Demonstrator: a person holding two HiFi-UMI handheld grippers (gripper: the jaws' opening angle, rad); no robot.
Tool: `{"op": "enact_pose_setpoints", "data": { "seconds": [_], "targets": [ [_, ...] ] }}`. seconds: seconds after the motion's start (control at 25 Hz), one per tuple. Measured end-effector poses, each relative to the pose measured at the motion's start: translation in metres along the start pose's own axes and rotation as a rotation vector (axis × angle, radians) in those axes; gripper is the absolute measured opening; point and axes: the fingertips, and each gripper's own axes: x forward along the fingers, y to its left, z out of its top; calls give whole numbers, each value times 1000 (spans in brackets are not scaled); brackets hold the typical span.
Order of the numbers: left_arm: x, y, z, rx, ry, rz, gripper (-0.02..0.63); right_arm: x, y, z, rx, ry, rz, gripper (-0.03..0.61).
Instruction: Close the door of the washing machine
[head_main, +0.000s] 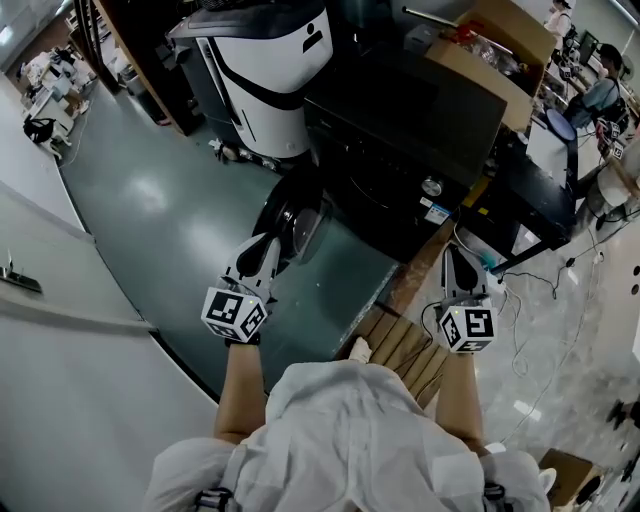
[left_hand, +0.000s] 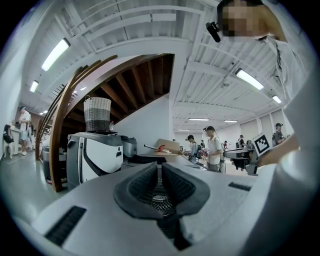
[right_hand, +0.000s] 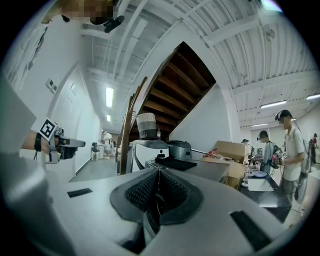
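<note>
Left hand-held gripper (head_main: 266, 246), right hand-held gripper (head_main: 458, 256): jaws together, empty; dark door (head_main: 297, 214) partly behind left.

Glossy washing machine door (head_main: 303, 218), wooden slats (head_main: 400, 348), smooth shiny floor (head_main: 150, 200)

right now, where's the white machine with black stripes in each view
Head view: the white machine with black stripes is at the top, just left of centre.
Left gripper view: it stands left of centre, at mid height.
Right gripper view: it is near the centre, slightly left.
Shared landmark: the brown cardboard box, to the machine's right in all three.
</note>
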Motion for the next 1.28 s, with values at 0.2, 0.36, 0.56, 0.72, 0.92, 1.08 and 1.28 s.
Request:
{"op": "enact_pose_setpoints", "data": {
  "seconds": [0.2, 0.36, 0.56, 0.72, 0.92, 1.08, 1.28],
  "targets": [
    [29, -3, 3, 7, 2, 19, 35, 24, -24, -2, -13, 4, 36, 29],
    [44, -10, 2, 13, 6, 31, 35, 38, -35, -4, -18, 4, 64, 29],
    [49, -19, 1, 31, 16, 25, 34, 46, -40, -10, -9, 6, 81, 29],
    [49, -16, -5, 32, 27, 41, 34, 50, -35, -15, -13, 9, 109, 29],
    [50, -12, -22, 32, 53, 51, 34, 56, -33, -30, -4, 27, 122, 29],
    [53, -6, -33, 29, 74, 55, 34, 63, -30, -38, -17, 44, 137, 29],
    [56, 5, -48, 22, 80, 66, 35, 75, -19, -48, -29, 62, 168, 29]
  ]
}}
